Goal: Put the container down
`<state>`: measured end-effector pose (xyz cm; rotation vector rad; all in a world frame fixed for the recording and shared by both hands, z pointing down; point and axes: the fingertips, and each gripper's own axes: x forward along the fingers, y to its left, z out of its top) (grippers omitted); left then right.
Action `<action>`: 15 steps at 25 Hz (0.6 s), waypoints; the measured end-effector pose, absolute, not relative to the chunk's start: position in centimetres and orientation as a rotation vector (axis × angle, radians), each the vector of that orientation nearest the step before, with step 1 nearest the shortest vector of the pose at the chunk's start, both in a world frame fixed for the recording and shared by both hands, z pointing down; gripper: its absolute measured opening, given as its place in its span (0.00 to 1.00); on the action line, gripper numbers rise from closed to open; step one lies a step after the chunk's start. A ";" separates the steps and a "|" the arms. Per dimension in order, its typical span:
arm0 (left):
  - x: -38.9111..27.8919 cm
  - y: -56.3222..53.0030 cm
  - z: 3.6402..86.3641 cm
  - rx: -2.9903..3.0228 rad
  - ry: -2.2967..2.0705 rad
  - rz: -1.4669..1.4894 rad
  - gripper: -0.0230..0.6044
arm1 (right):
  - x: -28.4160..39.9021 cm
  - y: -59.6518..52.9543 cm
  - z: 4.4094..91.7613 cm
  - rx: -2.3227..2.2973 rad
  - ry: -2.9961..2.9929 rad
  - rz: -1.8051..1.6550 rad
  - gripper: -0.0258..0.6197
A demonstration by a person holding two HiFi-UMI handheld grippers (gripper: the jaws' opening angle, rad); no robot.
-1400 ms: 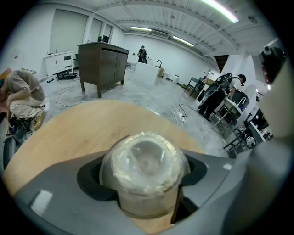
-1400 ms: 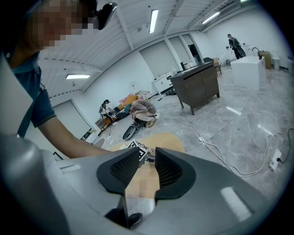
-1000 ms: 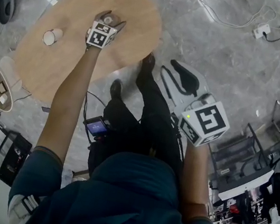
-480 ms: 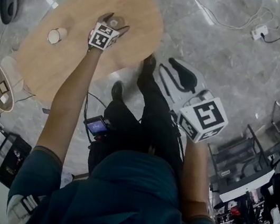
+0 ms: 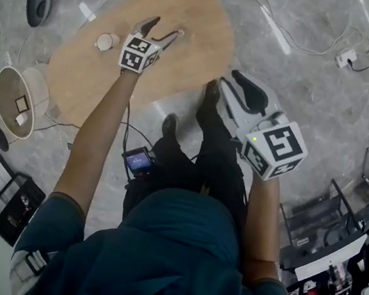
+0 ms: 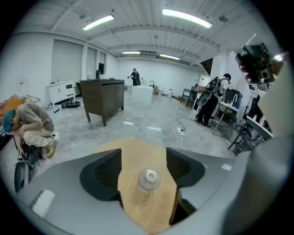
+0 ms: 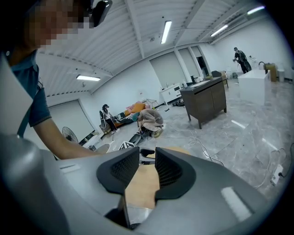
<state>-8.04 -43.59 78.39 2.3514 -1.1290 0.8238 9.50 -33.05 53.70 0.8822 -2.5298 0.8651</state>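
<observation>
1. Head view: left gripper (image 5: 160, 30) is held out over the oval light-wood table (image 5: 198, 50) at the end of a bare outstretched forearm (image 5: 98, 135); its marker cube faces up.
2. Left gripper view: left gripper (image 6: 144, 156) has its jaws apart and closing; a small clear plastic container with a pale round cap (image 6: 149, 179) stands upright on the table (image 6: 138, 211) between the two black ribbed pads (image 6: 108, 170); bare wood shows on either side of it, so neither pad touches it; nothing is gripped.
3. Container position: down on the tabletop, roughly centred in the gap between the jaws; the head view does not show it clearly enough to mark.
4. White cylindrical cup (image 5: 106, 42) stands on the same table; it is to the left of the left gripper and apart from it.
5. Head view: right gripper (image 5: 232, 88) is held just off the table's near edge, above the grey marbled floor (image 5: 307, 94) and close by the person's shoes.
6. Right gripper view: right gripper (image 7: 147, 158) has its jaws parted by a narrow gap; nothing sits between them; the wood of the table (image 7: 142, 188) shows through the gap; it holds nothing.
</observation>
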 end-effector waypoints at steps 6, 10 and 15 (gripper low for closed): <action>-10.9 -41.9 64.1 2.497 -1.210 0.644 0.35 | 7.1 -32.2 46.9 0.918 -2.618 0.741 0.18; -12.6 -39.3 54.7 2.580 -1.241 0.544 0.25 | 6.2 -31.1 42.3 0.952 -2.668 0.653 0.18; -14.8 -35.5 43.9 2.656 -1.328 0.422 0.07 | 5.1 -29.4 37.1 1.000 -2.711 0.573 0.17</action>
